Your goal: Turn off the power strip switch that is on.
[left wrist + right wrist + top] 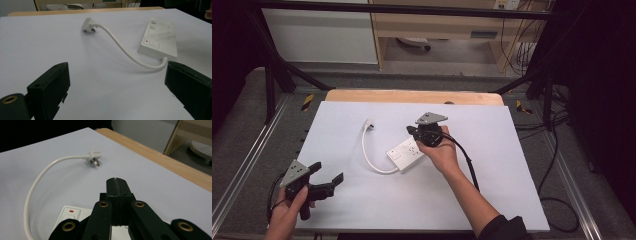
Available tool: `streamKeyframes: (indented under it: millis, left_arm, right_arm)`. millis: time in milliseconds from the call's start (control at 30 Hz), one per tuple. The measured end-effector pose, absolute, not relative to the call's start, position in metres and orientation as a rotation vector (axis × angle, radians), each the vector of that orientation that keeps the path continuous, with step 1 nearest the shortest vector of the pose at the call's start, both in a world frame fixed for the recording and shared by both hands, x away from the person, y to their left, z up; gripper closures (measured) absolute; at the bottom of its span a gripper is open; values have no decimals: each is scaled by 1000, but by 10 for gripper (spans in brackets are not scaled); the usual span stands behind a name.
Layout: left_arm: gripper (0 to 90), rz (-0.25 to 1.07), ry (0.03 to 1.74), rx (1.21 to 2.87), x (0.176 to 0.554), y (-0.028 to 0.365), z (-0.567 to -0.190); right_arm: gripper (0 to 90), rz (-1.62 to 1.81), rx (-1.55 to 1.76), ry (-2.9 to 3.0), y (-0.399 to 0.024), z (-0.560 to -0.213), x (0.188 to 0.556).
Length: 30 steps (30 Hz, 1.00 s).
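The right gripper [419, 134], jaws pressed together, hovers over the power strip [408, 152]; left gripper [328, 176] spread, idle near-left. Press squarely, steadying the strip.

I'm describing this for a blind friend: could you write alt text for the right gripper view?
Closed black tongs hover over a white power strip on a white table. The strip's white cable curves away to its plug, which lies on the table beyond the tongs.
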<state>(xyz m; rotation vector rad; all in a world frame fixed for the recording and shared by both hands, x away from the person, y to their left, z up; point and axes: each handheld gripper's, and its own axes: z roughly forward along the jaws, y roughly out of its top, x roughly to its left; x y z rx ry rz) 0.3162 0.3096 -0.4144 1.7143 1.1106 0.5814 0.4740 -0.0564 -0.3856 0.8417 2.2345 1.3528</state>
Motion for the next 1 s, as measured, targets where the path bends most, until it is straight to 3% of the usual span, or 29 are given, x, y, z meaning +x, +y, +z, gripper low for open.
streamKeyframes:
  millis: [1000]
  left_arm:
    - [60, 585, 1110, 1711, 316, 310, -414]
  right_arm:
    - [900, 1310, 877, 2288, -52, -407, 477]
